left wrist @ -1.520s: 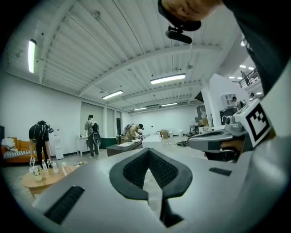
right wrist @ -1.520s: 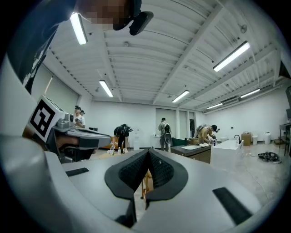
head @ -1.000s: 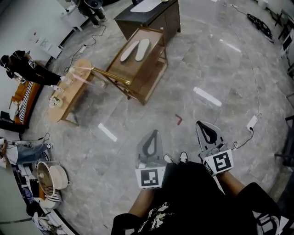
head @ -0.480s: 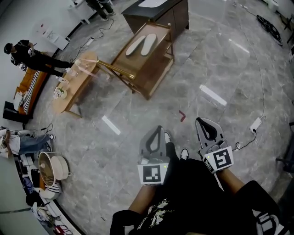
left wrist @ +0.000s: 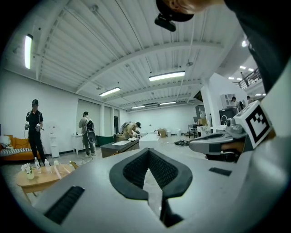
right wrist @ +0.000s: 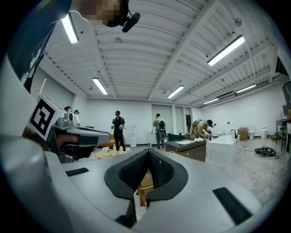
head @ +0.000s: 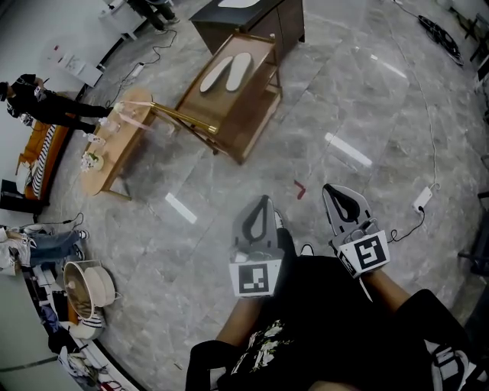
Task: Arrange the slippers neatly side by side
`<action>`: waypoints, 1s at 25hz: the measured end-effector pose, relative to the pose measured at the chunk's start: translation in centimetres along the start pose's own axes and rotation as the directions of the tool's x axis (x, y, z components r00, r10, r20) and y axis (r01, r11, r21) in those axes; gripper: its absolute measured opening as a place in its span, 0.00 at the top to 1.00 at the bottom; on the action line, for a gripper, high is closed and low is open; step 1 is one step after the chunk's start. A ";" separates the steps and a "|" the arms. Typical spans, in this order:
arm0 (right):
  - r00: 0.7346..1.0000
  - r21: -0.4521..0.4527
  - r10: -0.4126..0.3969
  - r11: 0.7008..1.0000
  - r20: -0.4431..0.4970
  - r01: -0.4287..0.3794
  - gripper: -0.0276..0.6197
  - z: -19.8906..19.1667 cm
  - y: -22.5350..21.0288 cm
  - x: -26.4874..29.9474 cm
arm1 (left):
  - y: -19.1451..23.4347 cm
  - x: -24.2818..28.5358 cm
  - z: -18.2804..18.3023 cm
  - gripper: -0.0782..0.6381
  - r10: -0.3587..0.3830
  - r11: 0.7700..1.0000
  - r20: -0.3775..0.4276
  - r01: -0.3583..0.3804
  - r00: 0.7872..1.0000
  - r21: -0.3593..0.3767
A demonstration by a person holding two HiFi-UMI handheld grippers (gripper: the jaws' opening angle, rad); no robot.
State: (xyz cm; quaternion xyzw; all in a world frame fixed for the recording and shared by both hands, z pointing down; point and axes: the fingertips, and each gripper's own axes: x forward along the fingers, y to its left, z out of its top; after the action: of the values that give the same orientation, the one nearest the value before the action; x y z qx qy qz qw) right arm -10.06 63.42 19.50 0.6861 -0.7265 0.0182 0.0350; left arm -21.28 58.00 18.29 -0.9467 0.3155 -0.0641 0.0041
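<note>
**Both grippers shut and empty, slippers lying on the wooden stand**

The two pale slippers lie on top of the wooden stand, toward its far end. They sit just beside each other, lengthwise along the stand and nearly parallel. Whether their edges touch cannot be told from the head view.

The left gripper is held on the near side of the stand, well apart from it, over the grey marble floor. In the left gripper view its jaws are pressed together at the tips with nothing between the ribbed pads. The right gripper is level with the left one and the same way off from the stand. Its jaws are likewise closed tip to tip and carry nothing. Through the narrow slit beneath them a piece of the stand's wooden frame shows in the background.

A small red mark lies on the floor between the stand and the grippers. A dark cabinet stands just beyond the stand's far end. An oval table with small bottles on it is to the left of the stand. A person in black stands further left of that table. To the right of the stand, well apart, a white power strip lies on the floor.
</note>
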 end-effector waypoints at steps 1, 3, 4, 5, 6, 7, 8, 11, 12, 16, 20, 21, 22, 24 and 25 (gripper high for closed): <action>1.000 -0.002 0.001 1.000 0.001 -0.001 0.96 0.1 -0.2 0.5 | 0.3 0.4 0.0 0.89 0.000 1.000 -0.005 0.000 1.000 -0.003; 1.000 -0.009 0.006 1.000 0.008 -0.006 0.96 0.5 -0.4 1.7 | 1.2 1.3 0.0 0.89 0.006 1.000 -0.011 -0.006 1.000 -0.010; 1.000 -0.012 0.010 1.000 0.011 -0.009 0.96 0.6 -0.5 2.5 | 1.8 1.8 0.2 0.89 0.009 1.000 -0.005 -0.009 1.000 -0.008; 1.000 -0.014 0.013 1.000 0.011 -0.013 0.96 0.7 -0.6 3.1 | 2.4 2.3 0.4 0.89 0.011 1.000 0.003 -0.011 1.000 -0.003; 1.000 -0.014 0.015 1.000 0.006 -0.015 0.96 0.7 -0.7 3.7 | 2.8 2.8 0.5 0.89 0.011 1.000 0.006 -0.011 1.000 0.001; 1.000 -0.013 0.015 1.000 0.000 -0.015 0.96 0.6 -0.9 4.2 | 3.2 3.3 0.5 0.89 0.008 1.000 0.003 -0.008 1.000 0.002; 1.000 -0.013 0.014 1.000 -0.005 -0.014 0.96 0.6 -1.1 4.8 | 3.5 3.8 0.5 0.89 0.005 1.000 -0.002 -0.005 1.000 0.002; 1.000 -0.009 0.008 1.000 -0.009 -0.008 0.96 0.6 -1.9 6.7 | 4.5 5.4 0.5 0.89 -0.010 1.000 -0.005 0.010 1.000 0.011; 1.000 -0.007 0.007 1.000 -0.011 -0.007 0.96 0.6 -2.0 7.2 | 4.9 5.7 0.4 0.89 -0.014 1.000 -0.008 0.014 1.000 0.011; 1.000 -0.013 0.002 1.000 -0.012 -0.003 0.96 0.9 -1.6 9.6 | 7.3 6.8 0.0 0.89 -0.022 1.000 -0.020 0.022 1.000 0.008; 1.000 -0.015 -0.005 1.000 -0.013 0.004 0.96 1.3 -1.0 12.2 | 9.8 8.0 0.5 0.89 -0.031 0.999 -0.004 0.031 0.999 0.006; 1.000 -0.017 -0.006 1.000 -0.012 0.005 0.96 1.5 -0.9 12.7 | 10.3 8.4 0.8 0.89 -0.037 0.999 0.004 0.036 0.999 0.014; 1.000 -0.024 -0.006 1.000 -0.011 0.006 0.96 1.8 -0.9 13.2 | 10.7 8.8 1.0 0.89 -0.042 0.999 0.011 0.042 0.999 0.021; 1.000 -0.040 -0.005 0.999 -0.015 0.005 0.96 2.0 -0.8 14.1 | 11.3 9.5 1.1 0.89 -0.052 0.998 0.021 0.051 0.998 0.022; 1.000 -0.043 -0.007 0.999 -0.016 0.006 0.96 2.1 -0.6 14.6 | 11.6 9.8 1.1 0.89 -0.056 0.998 0.024 0.056 0.998 0.016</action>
State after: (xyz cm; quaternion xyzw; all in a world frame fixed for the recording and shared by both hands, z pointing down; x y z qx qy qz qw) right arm -10.32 48.74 18.54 0.6873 -0.7242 0.0079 0.0559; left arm -20.37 42.81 17.82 -0.9559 0.2882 -0.0552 0.0135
